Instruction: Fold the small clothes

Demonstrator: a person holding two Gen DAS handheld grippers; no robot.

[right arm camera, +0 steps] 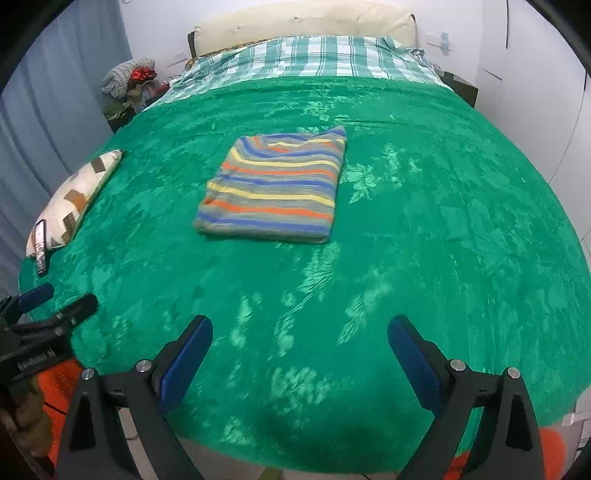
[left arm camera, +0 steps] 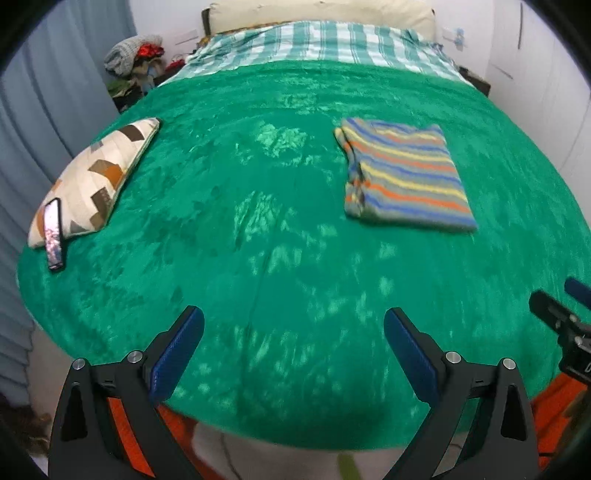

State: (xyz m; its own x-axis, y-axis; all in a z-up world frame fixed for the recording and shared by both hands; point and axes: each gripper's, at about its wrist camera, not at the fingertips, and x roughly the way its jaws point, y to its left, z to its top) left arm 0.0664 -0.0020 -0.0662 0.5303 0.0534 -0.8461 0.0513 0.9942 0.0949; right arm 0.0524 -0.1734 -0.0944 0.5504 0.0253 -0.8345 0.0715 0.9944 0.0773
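A small striped garment (left arm camera: 404, 173), in grey, blue, orange and yellow, lies folded into a neat rectangle on the green bedspread (left arm camera: 258, 229). It also shows in the right wrist view (right arm camera: 273, 184), mid-bed. My left gripper (left arm camera: 293, 325) is open and empty, held above the bed's near edge, well short of the garment and to its left. My right gripper (right arm camera: 300, 332) is open and empty, also at the near edge, in front of the garment. Each gripper shows at the edge of the other's view: the right one (left arm camera: 561, 306) and the left one (right arm camera: 55, 302).
A patterned cushion (left arm camera: 92, 177) lies at the bed's left edge with a phone (left arm camera: 53, 232) leaning on it. A checked sheet (left arm camera: 321, 44) and cream pillow (left arm camera: 321, 14) are at the head. A pile of clothes (left arm camera: 133, 62) sits by the curtain, far left.
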